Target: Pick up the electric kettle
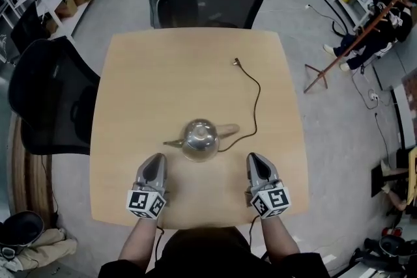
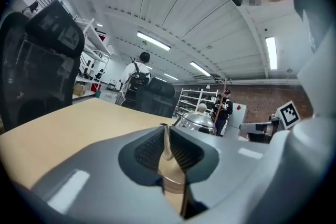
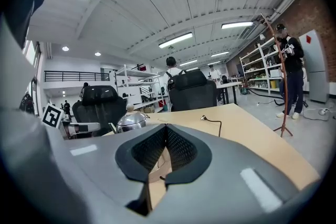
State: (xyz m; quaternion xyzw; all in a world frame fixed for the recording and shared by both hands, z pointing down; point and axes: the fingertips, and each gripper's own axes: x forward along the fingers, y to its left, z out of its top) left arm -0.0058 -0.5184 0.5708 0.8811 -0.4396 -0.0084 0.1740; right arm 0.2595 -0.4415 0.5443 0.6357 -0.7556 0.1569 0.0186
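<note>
Round steel electric kettle stands away from all edges of pale wooden table, spout left, handle right; left gripper slightly parted, right gripper closed, both empty.

I see a pale wooden table with rounded corners. A shiny metal kettle stands on it, and a thin dark cord trails from the kettle across the bare top.

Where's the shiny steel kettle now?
Head view: the steel kettle sits on the tan wooden table, between and just beyond the left gripper and right gripper.
</note>
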